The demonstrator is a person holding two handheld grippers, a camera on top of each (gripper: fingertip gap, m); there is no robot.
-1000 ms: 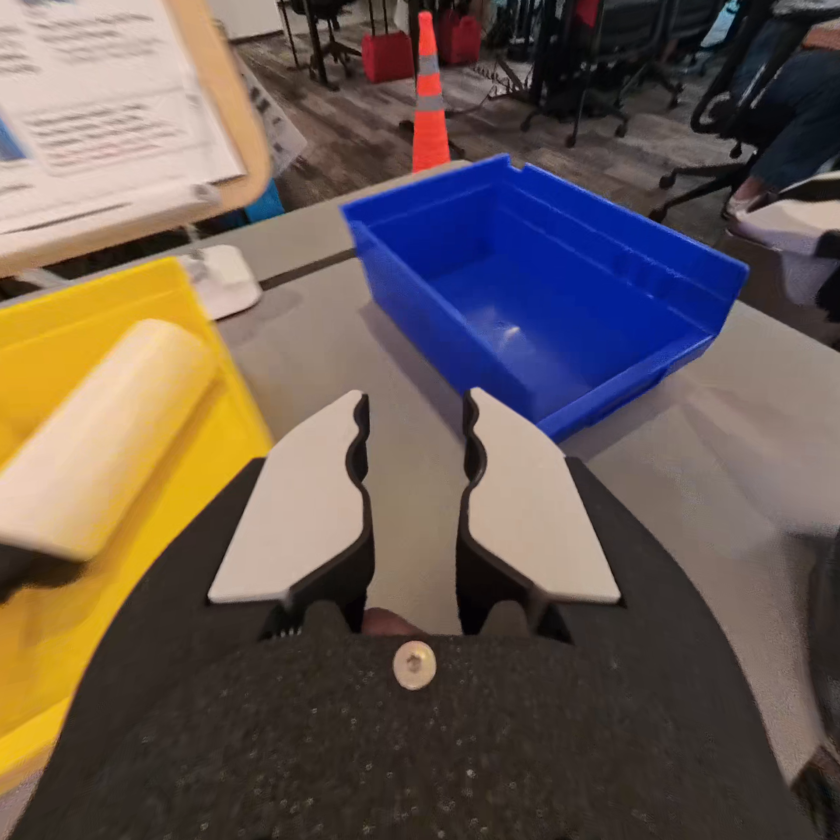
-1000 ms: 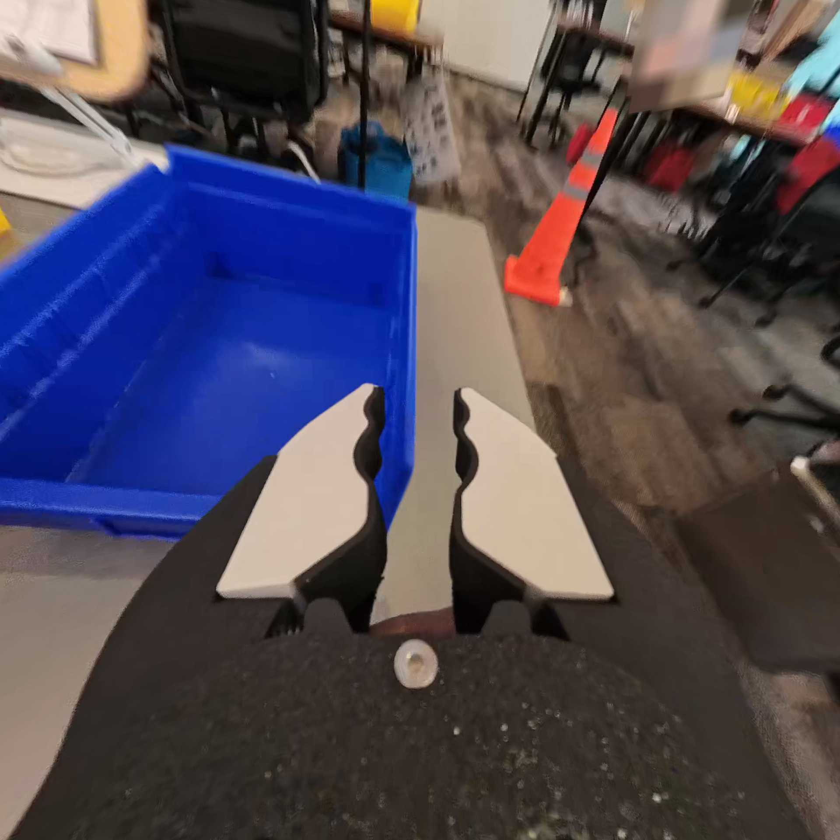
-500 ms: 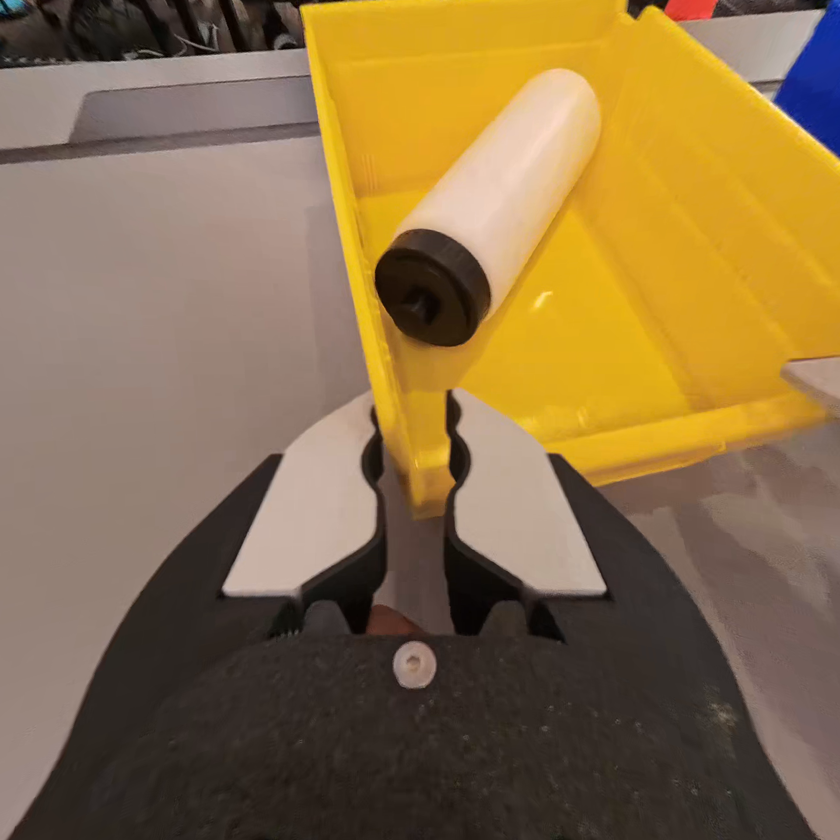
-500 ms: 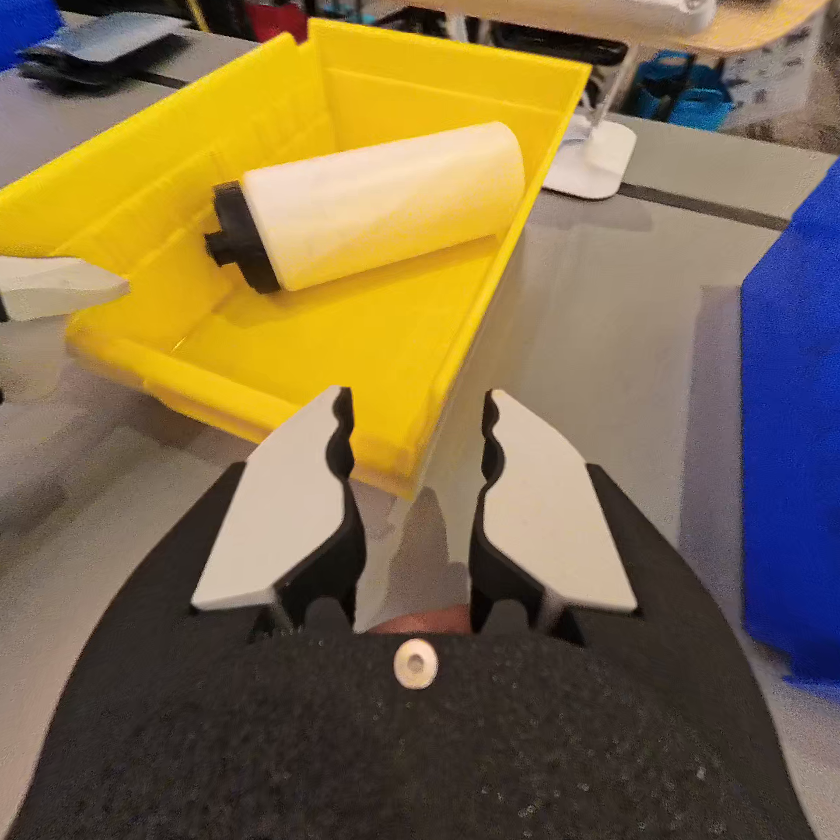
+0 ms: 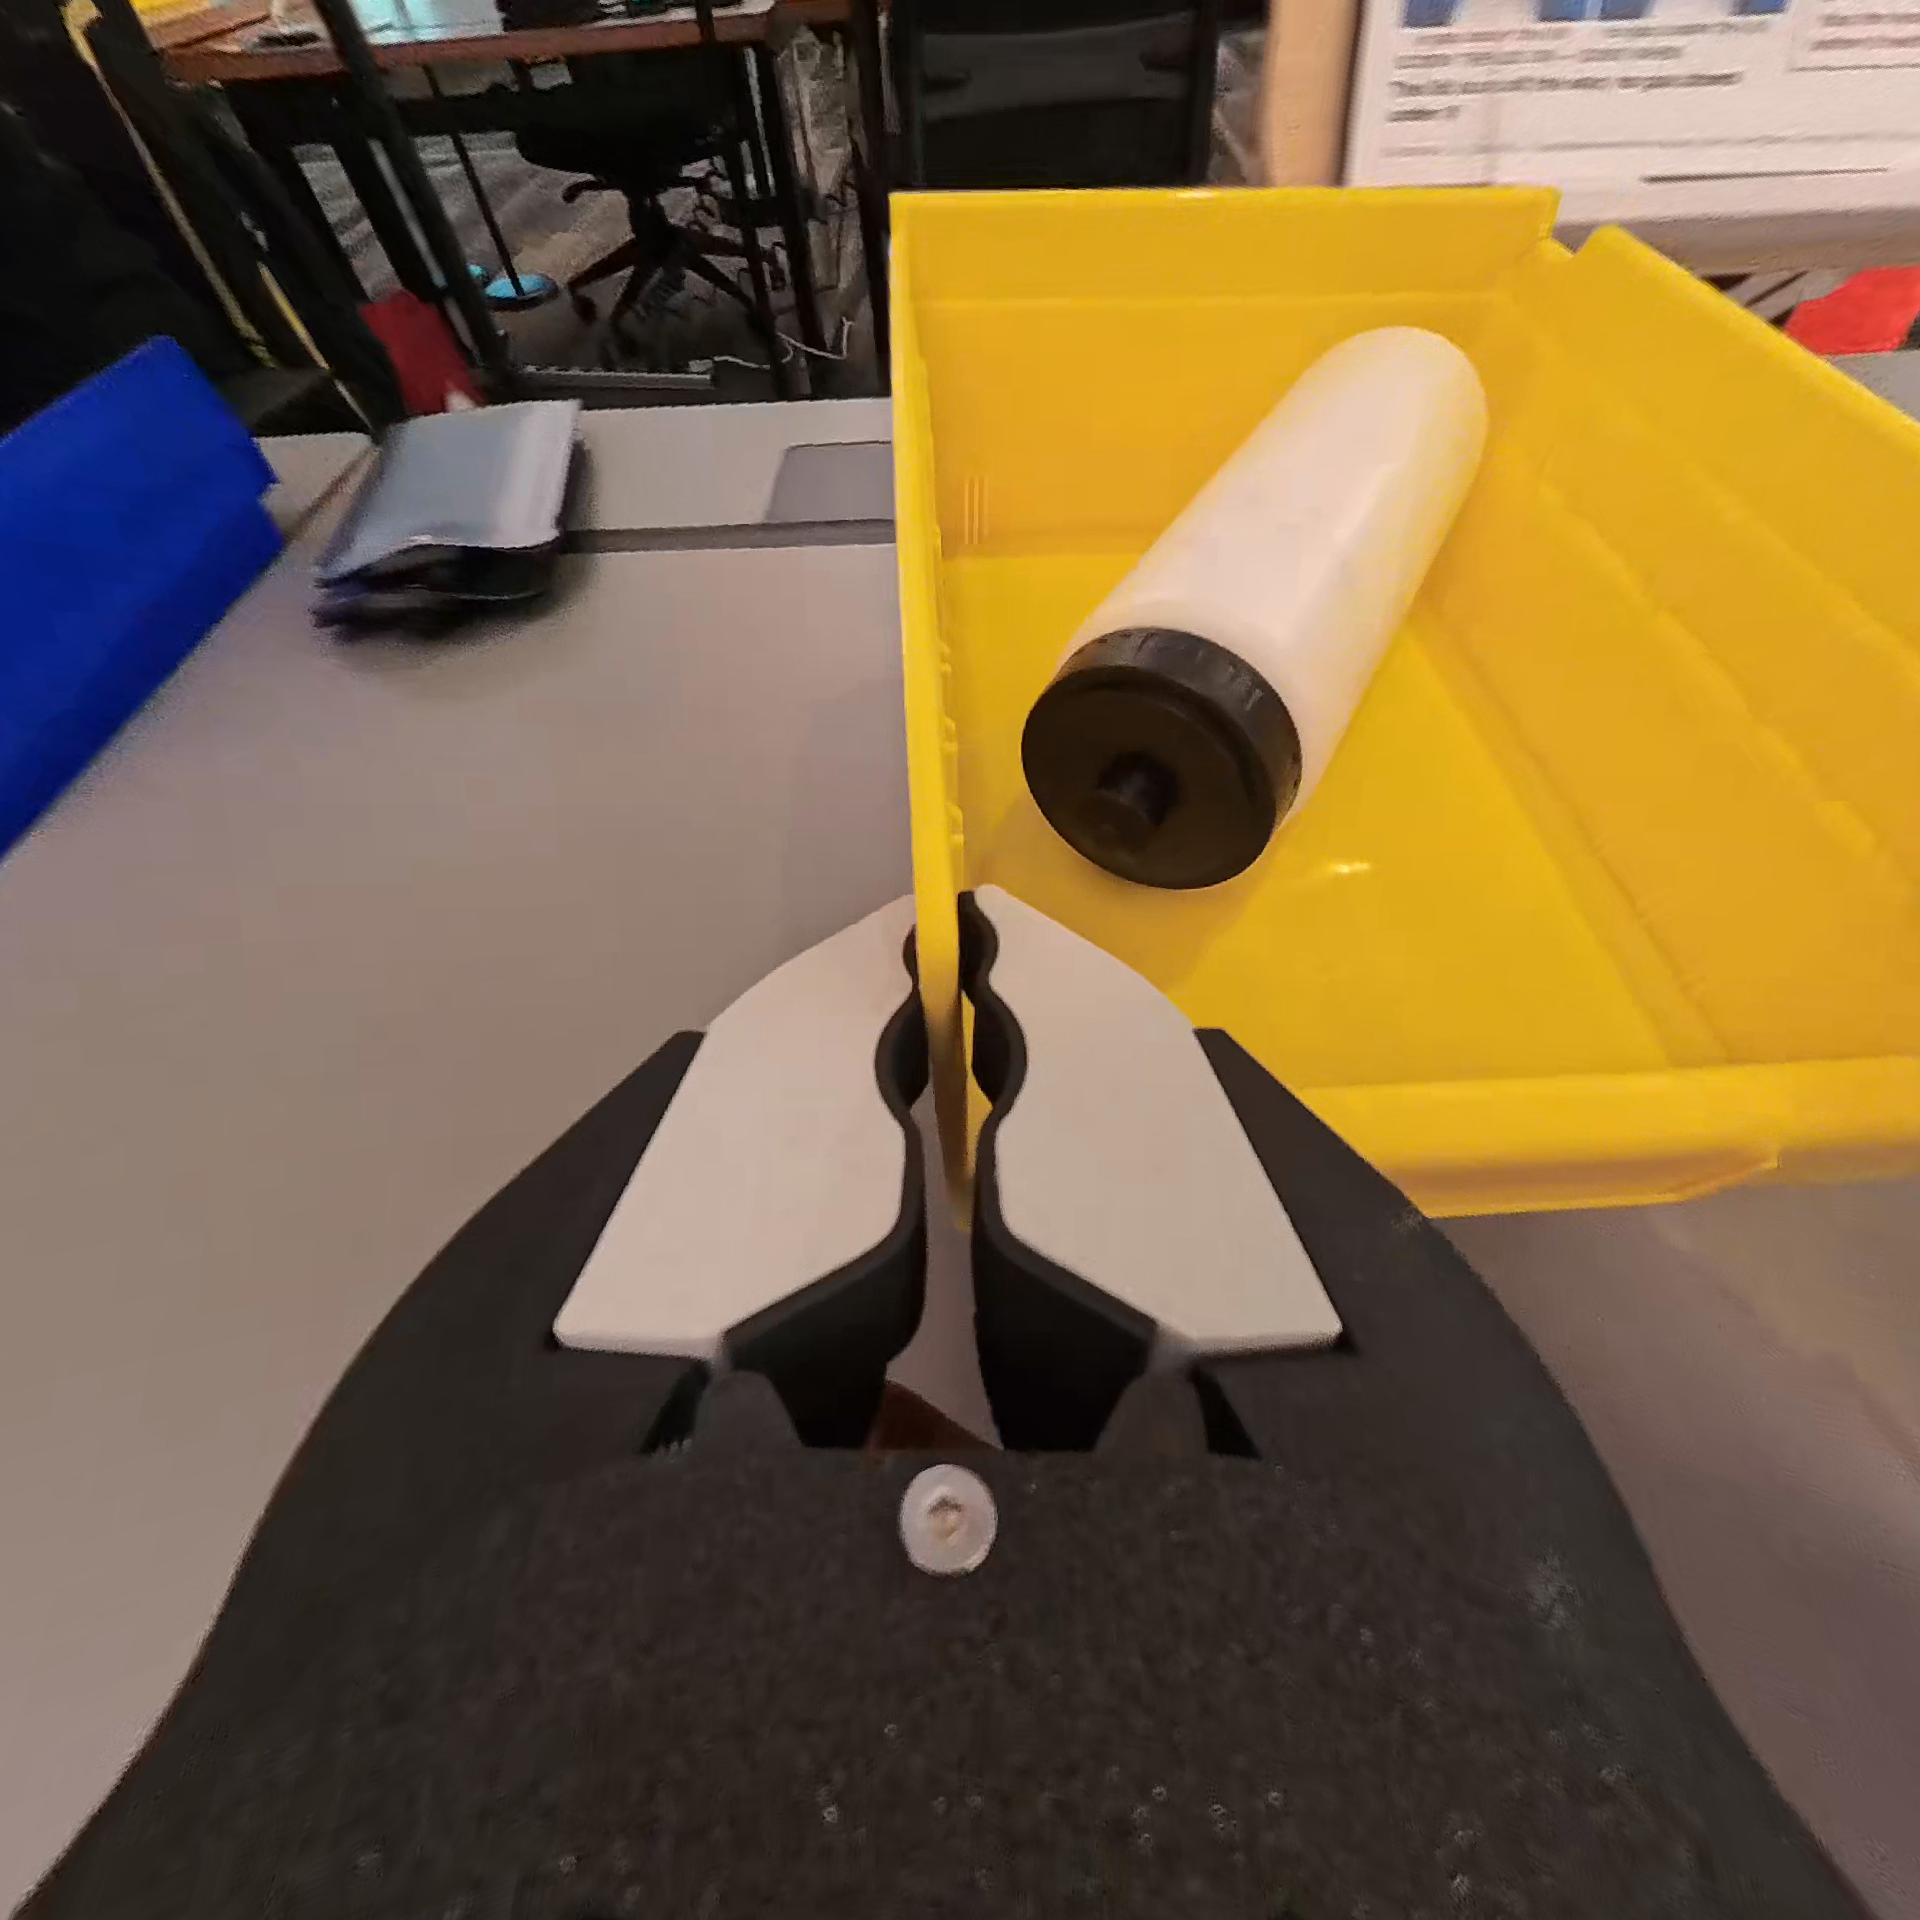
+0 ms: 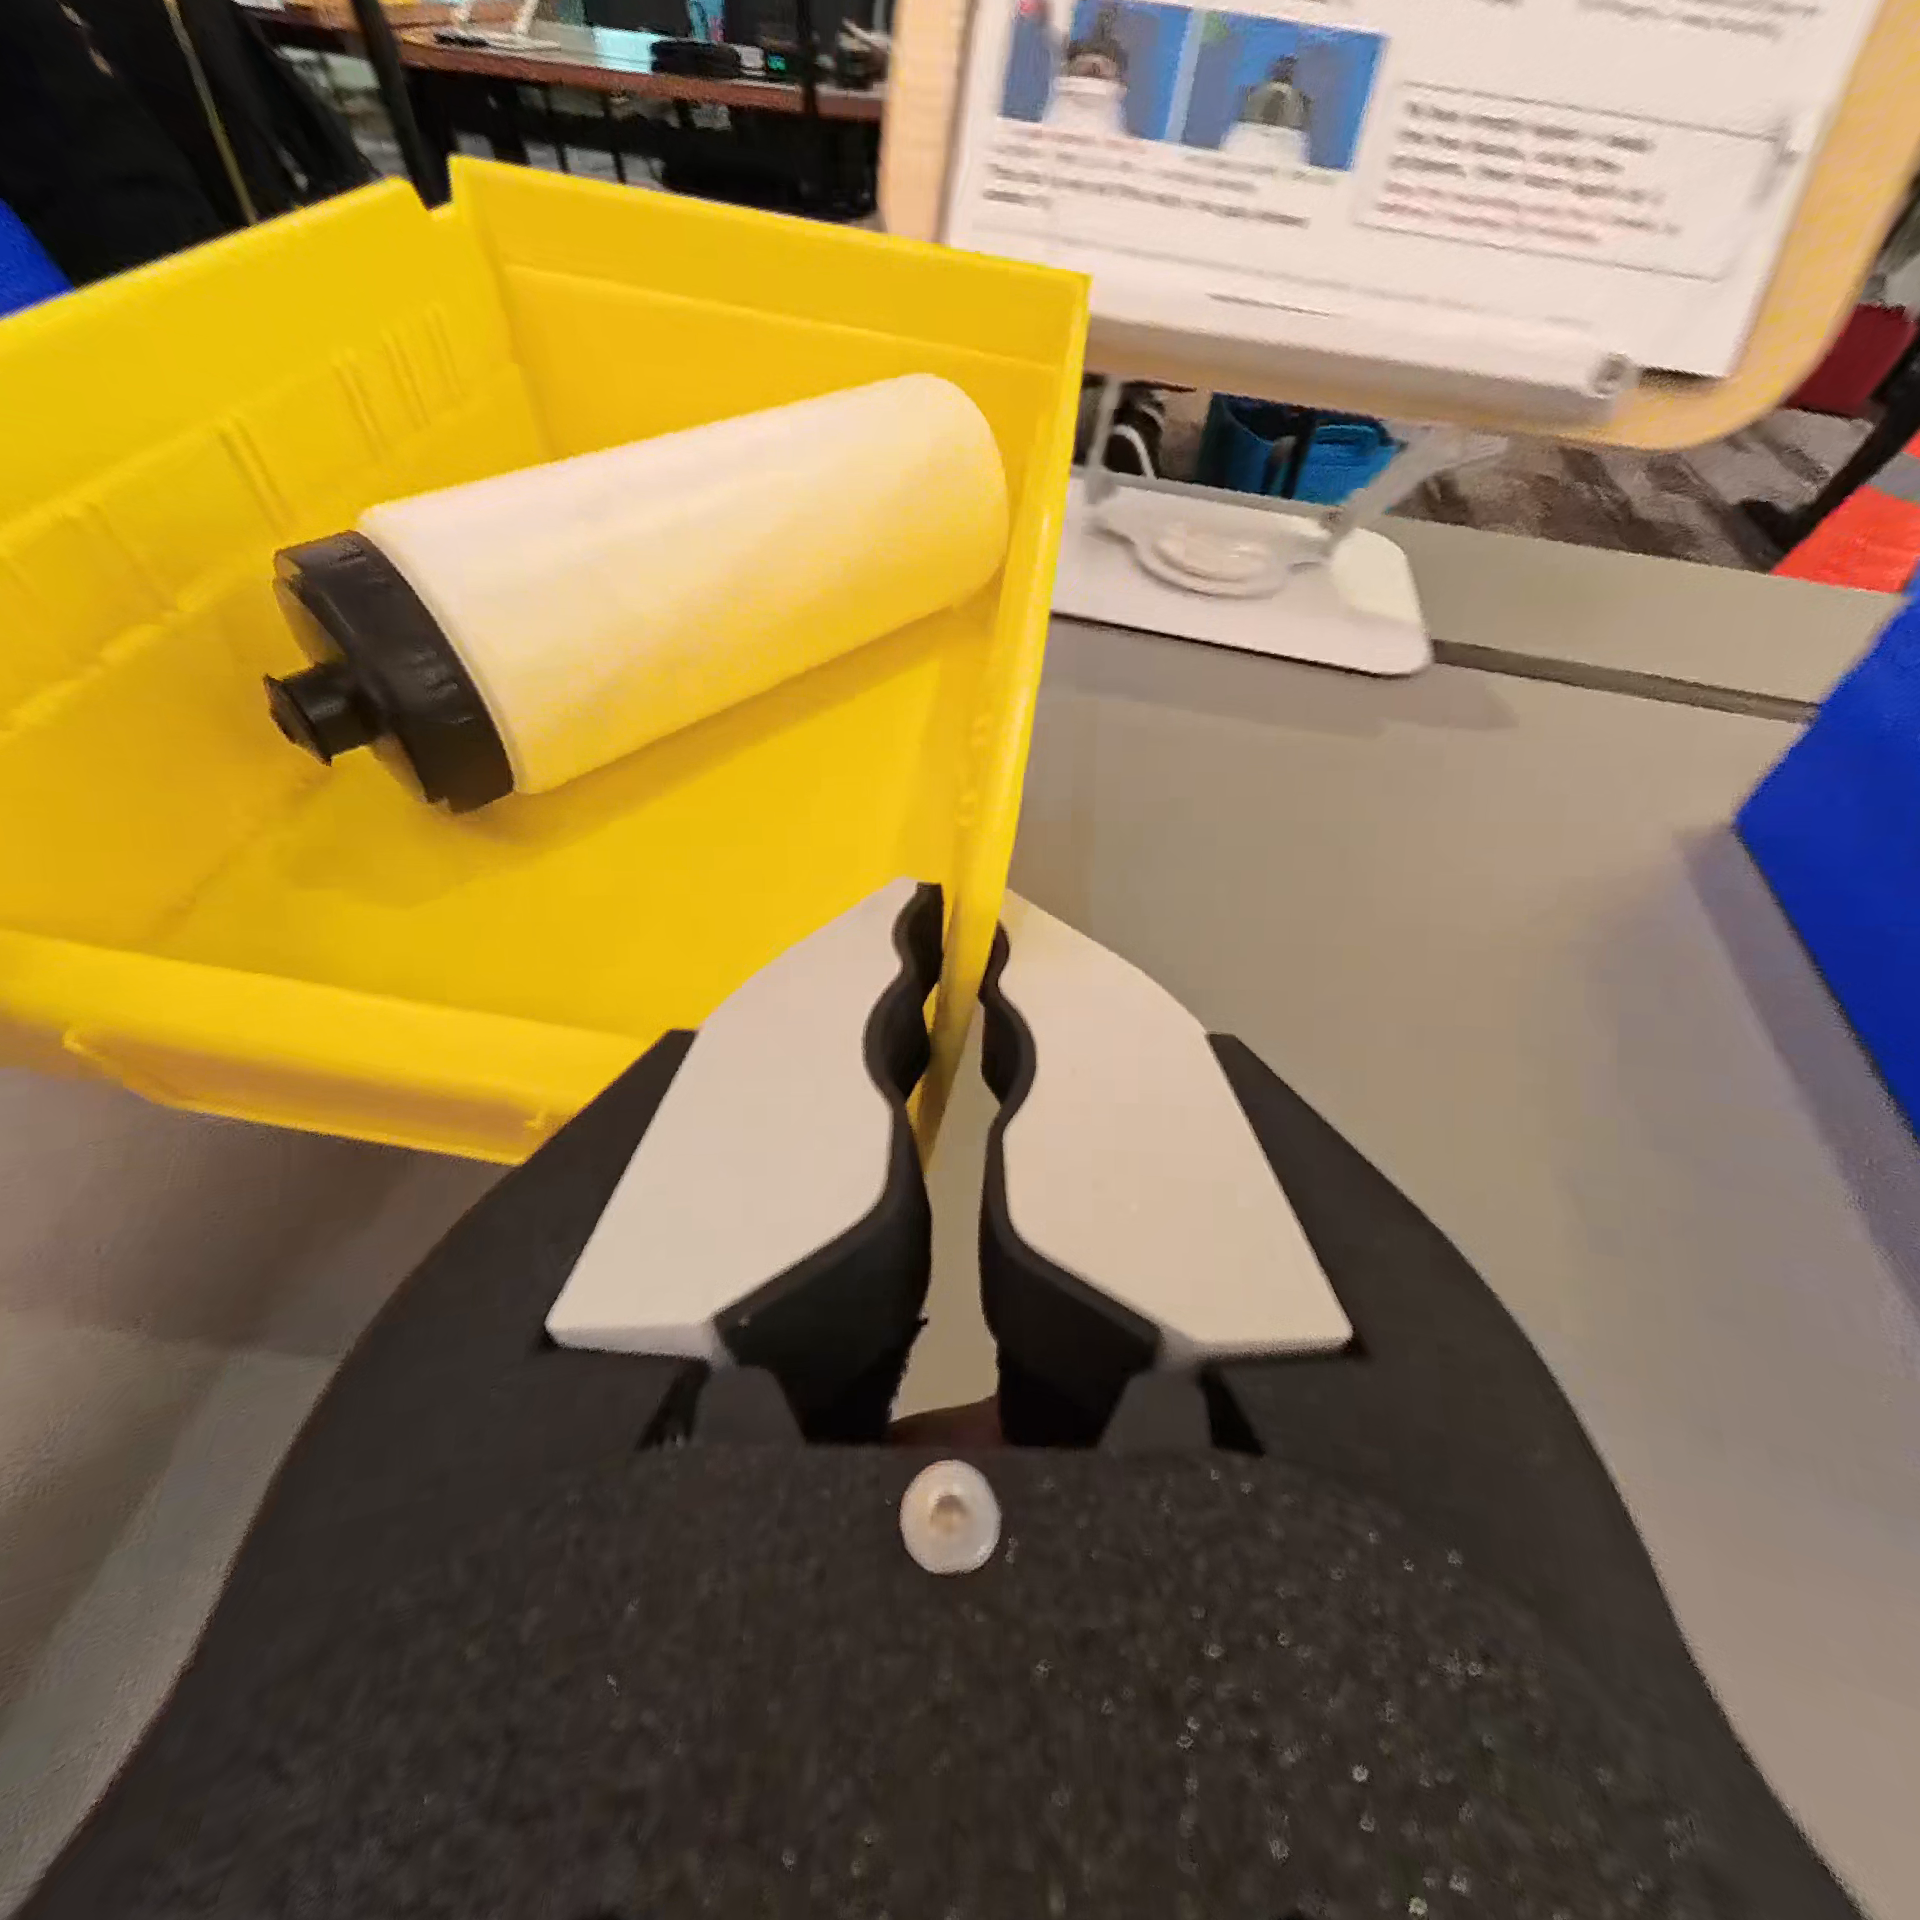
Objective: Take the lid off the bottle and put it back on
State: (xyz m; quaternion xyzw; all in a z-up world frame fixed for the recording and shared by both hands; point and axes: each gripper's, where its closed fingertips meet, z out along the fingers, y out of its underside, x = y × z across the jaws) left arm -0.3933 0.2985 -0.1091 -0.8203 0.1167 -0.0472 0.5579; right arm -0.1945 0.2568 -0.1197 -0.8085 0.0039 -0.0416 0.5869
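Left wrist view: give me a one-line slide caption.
Left hand-held gripper shut on yellow plastic bin's side wall; inside lies a white cylindrical bottle, black round lid still on.

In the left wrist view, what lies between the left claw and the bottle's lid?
Only the yellow bin's side wall, which the left claw is shut on; past it, bare bin floor up to the black lid.

Office-like lab (swivel chairs (image 5: 634, 223), desks (image 5: 468, 42), instruction board (image 6: 1382, 156)).
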